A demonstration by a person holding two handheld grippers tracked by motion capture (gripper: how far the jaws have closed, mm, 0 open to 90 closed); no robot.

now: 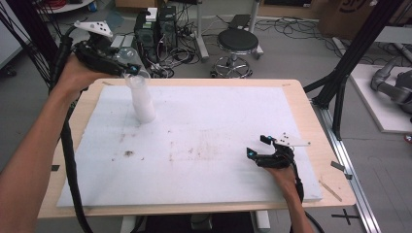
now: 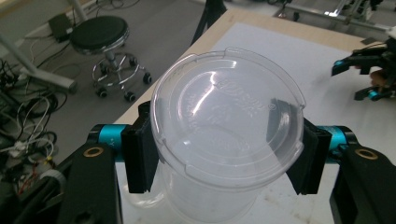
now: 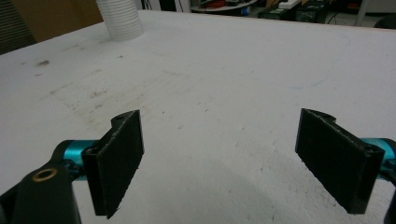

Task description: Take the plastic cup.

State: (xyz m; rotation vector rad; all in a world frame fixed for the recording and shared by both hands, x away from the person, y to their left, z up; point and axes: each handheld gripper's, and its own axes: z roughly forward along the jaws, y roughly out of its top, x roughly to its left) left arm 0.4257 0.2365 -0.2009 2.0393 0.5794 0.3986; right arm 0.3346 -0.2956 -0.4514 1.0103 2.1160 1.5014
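My left gripper (image 1: 132,69) is at the table's far left, above a tall stack of upturned white plastic cups (image 1: 142,99). It is shut on a clear plastic cup (image 2: 224,126), whose round bottom faces the left gripper view's camera between both black pads (image 2: 140,158). The clear cup sits at the top of the stack; I cannot tell whether it is free of it. My right gripper (image 1: 257,146) rests low over the white foam board (image 1: 204,145) at the near right, open, with nothing between its fingers (image 3: 116,163). The stack (image 3: 119,18) shows far off in the right gripper view.
The white board lies on a wooden table (image 1: 320,160). Beyond the far edge are a black stool (image 1: 237,41), computer towers (image 1: 155,26) and loose cables on the floor. A black frame leg (image 1: 345,73) stands off the right side.
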